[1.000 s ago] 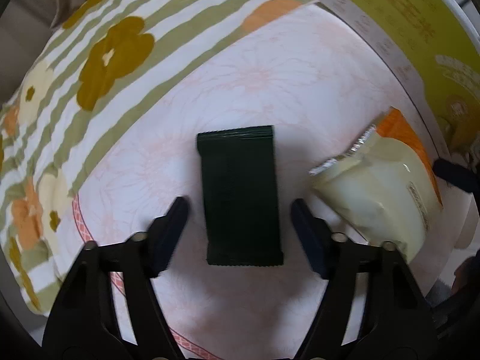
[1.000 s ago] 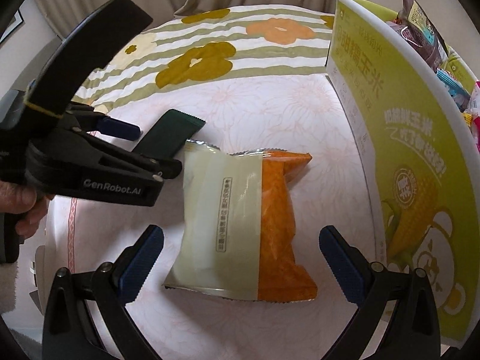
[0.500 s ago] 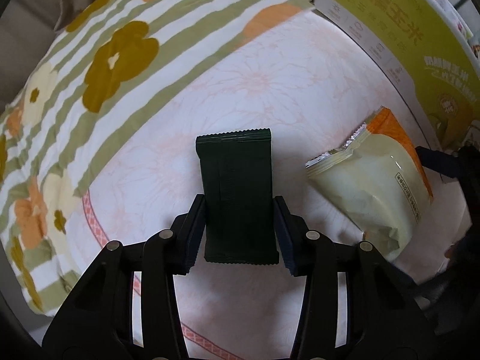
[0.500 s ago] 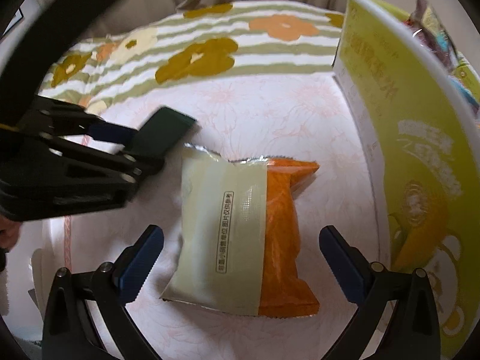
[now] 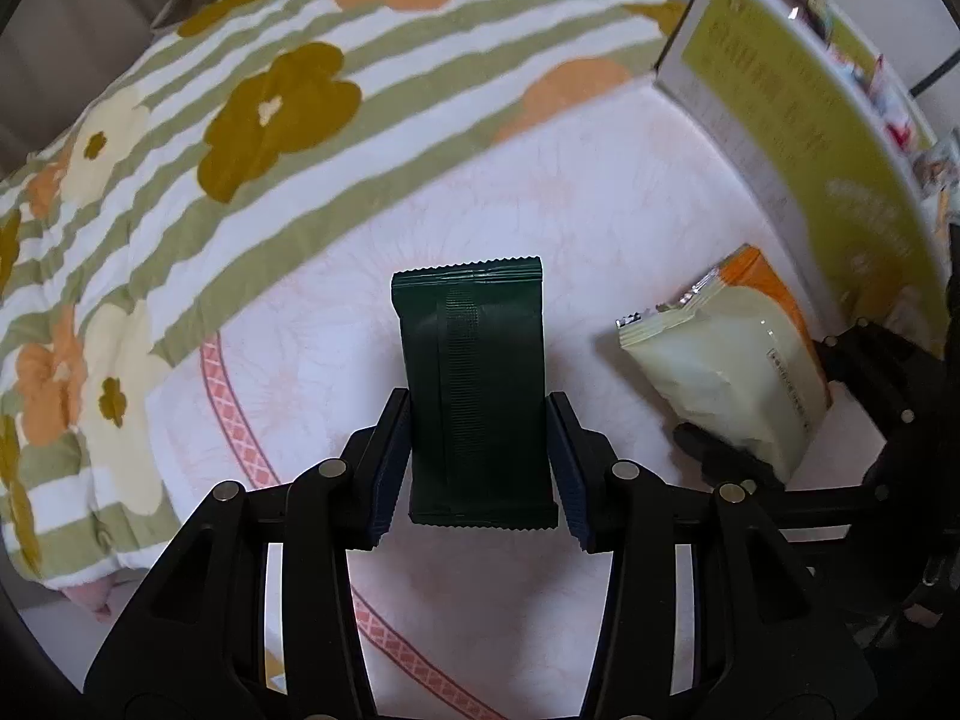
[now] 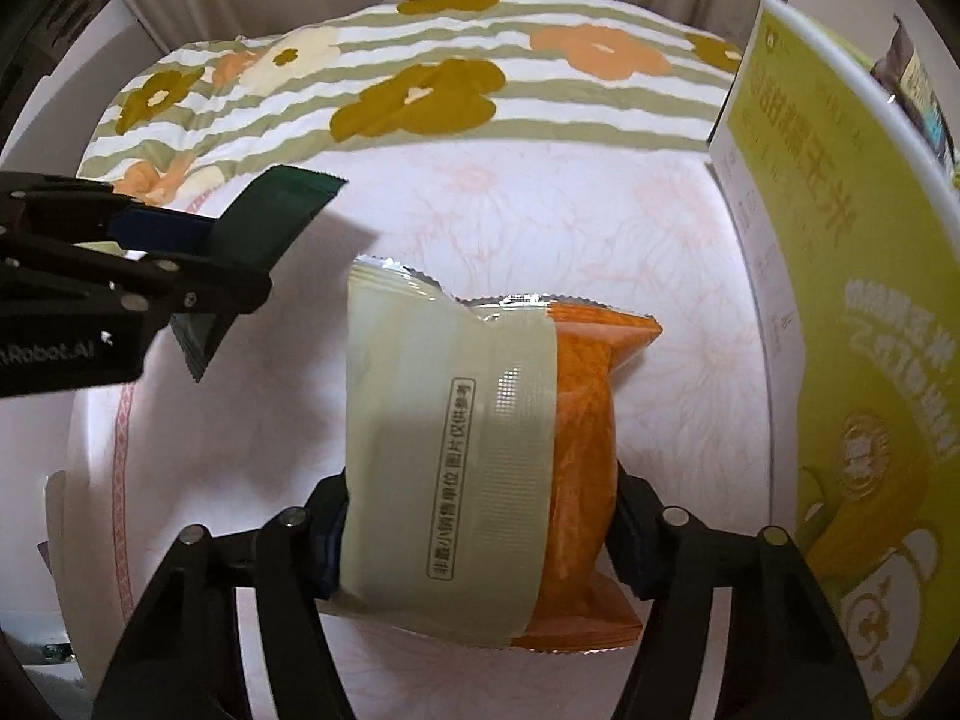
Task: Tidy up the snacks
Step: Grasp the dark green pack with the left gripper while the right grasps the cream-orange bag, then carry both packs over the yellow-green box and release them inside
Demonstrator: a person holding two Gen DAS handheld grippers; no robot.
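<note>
My left gripper [image 5: 477, 468] is shut on a dark green snack packet [image 5: 474, 372] and holds it lifted off the pale pink cloth [image 5: 600, 192]. It also shows at the left of the right wrist view [image 6: 264, 228]. My right gripper [image 6: 480, 534] is shut on a cream and orange snack bag [image 6: 480, 438], which also shows at the right of the left wrist view [image 5: 732, 360], raised a little above the cloth.
A yellow-green cardboard box [image 6: 840, 300] holding several snack packets stands at the right, and it shows in the left wrist view [image 5: 810, 138]. A striped flower-print blanket [image 6: 420, 72] lies behind the pink cloth. Beige curtain hangs at the back.
My right gripper has closed on the cream and orange bag and raised it. My left gripper closed on the green packet and has lifted it off the cloth.
</note>
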